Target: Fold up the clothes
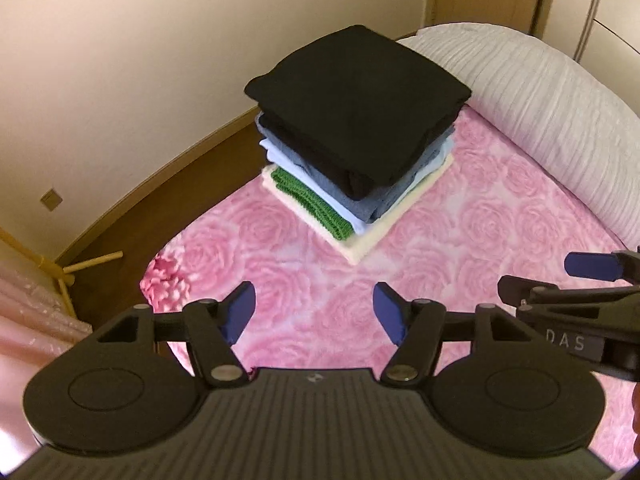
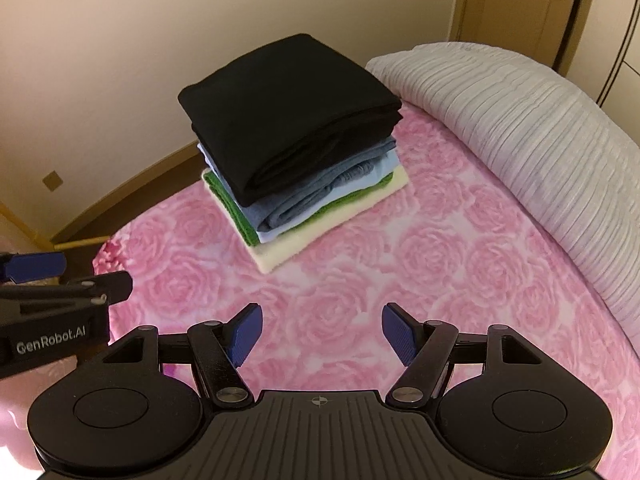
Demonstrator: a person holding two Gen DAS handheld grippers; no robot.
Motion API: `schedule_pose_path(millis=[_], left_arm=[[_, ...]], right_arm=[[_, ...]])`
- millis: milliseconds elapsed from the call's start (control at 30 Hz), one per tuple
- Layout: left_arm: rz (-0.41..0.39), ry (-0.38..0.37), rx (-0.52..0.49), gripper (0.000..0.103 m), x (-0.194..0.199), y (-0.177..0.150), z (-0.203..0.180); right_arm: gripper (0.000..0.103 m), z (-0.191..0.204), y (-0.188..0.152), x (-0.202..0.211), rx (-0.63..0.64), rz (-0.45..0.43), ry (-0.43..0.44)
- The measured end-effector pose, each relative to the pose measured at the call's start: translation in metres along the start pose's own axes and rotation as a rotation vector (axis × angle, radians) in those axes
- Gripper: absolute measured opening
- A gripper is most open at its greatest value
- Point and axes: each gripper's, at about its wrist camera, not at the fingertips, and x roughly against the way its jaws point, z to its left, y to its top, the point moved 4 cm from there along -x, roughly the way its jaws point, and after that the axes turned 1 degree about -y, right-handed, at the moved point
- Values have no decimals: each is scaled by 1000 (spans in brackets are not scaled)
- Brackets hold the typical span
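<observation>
A stack of folded clothes (image 1: 352,152) sits on the pink rose-patterned bed (image 1: 460,248). A black garment (image 1: 360,92) lies on top, then blue ones, a green knit (image 1: 316,204) and a cream piece at the bottom. The stack also shows in the right wrist view (image 2: 296,148). My left gripper (image 1: 314,316) is open and empty, above the bedspread in front of the stack. My right gripper (image 2: 322,338) is open and empty too, beside the left one. Each gripper shows at the edge of the other's view.
A long grey-white ribbed pillow (image 2: 528,148) lies along the bed's right side. The cream wall (image 1: 120,60) and wooden floor (image 1: 152,216) are to the left, with a yellow wooden stand (image 1: 60,272). A door (image 2: 516,4) stands at the back right.
</observation>
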Motion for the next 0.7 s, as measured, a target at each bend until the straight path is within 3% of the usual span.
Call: schedule_pose_path(millis=[267,700], left_arm=[[19,16,62,62,-17,-2,-3],[31,16,52,62,-39,6,-13]], right_arm=[[70,-12,2,-18,33,25,16],[70,-23,16,-39,44,45,16]])
